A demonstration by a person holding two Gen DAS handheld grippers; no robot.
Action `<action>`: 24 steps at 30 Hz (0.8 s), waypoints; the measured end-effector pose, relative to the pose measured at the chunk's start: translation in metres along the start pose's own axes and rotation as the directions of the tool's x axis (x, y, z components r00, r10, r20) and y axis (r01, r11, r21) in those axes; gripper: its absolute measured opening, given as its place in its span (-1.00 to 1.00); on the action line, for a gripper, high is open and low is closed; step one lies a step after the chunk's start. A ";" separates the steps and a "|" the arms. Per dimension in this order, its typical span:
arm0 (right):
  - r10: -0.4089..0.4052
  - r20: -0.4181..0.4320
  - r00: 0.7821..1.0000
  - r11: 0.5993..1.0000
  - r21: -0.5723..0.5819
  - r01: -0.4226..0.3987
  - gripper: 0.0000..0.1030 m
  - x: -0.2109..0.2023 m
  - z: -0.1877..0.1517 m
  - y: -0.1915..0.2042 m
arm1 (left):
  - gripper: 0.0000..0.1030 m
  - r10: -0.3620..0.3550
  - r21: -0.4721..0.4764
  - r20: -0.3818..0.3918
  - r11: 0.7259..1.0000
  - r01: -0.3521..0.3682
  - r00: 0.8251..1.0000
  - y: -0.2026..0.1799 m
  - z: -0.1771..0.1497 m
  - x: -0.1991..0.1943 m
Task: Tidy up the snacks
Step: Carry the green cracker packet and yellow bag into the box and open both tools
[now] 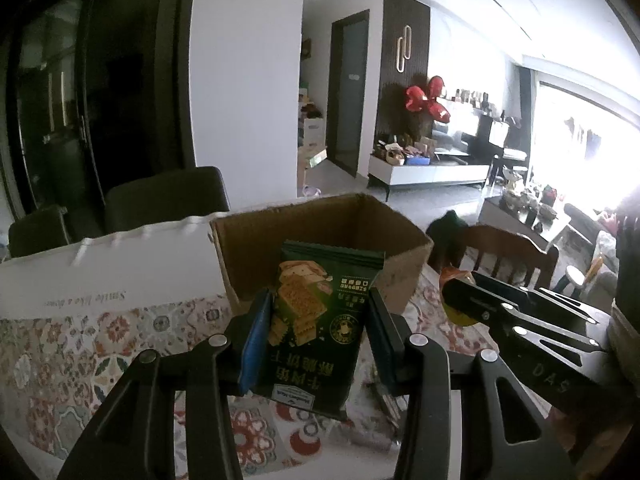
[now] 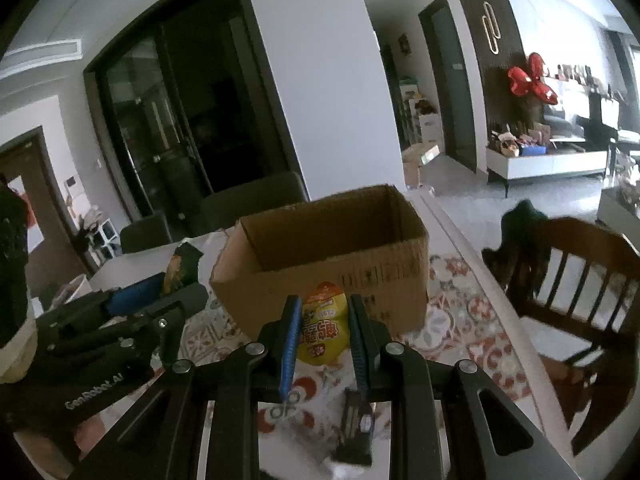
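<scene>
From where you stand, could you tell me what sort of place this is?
Most likely a home's open dining and living area: a table under a floral patterned tablecloth, a brown wooden slatted chair, and a low white media cabinet.

place: home, open dining + living rm
dining: table w/ floral patterned cloth (image 1: 80, 340); wooden slat-back chair (image 2: 580, 280) beside it, dark padded chairs (image 1: 160, 196) at far side
living: white low media unit (image 1: 432, 172) piled w/ small stuff, sofa (image 1: 600, 240) + low table by bright window (image 1: 580, 128)
decor: red bow-shaped balloon (image 2: 532, 80) on dark slatted wall panel, gold loop wall light (image 1: 404, 52)
storage: dark glass-door cabinet (image 2: 160, 120), boxes (image 2: 424, 136) stacked in hallway
table clutter: open cardboard box (image 2: 320, 264)
</scene>
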State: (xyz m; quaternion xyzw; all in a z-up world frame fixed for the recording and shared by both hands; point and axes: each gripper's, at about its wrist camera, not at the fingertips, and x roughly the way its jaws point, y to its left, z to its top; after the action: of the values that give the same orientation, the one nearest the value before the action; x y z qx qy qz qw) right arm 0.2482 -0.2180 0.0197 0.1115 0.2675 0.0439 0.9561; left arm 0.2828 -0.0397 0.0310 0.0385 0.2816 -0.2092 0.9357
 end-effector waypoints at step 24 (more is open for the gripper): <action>0.046 -0.064 0.997 0.998 -0.034 -0.048 -0.52 0.090 0.081 -0.017 | -0.12 0.034 -0.077 -0.114 0.996 -0.043 0.993 0.026 0.073 0.090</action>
State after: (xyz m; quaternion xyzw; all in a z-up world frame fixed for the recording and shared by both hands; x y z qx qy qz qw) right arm 0.3677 -0.2366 0.0374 0.0995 0.2942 0.0748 0.9476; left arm 0.3990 -0.0634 0.0422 0.0185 0.3412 -0.1771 0.9230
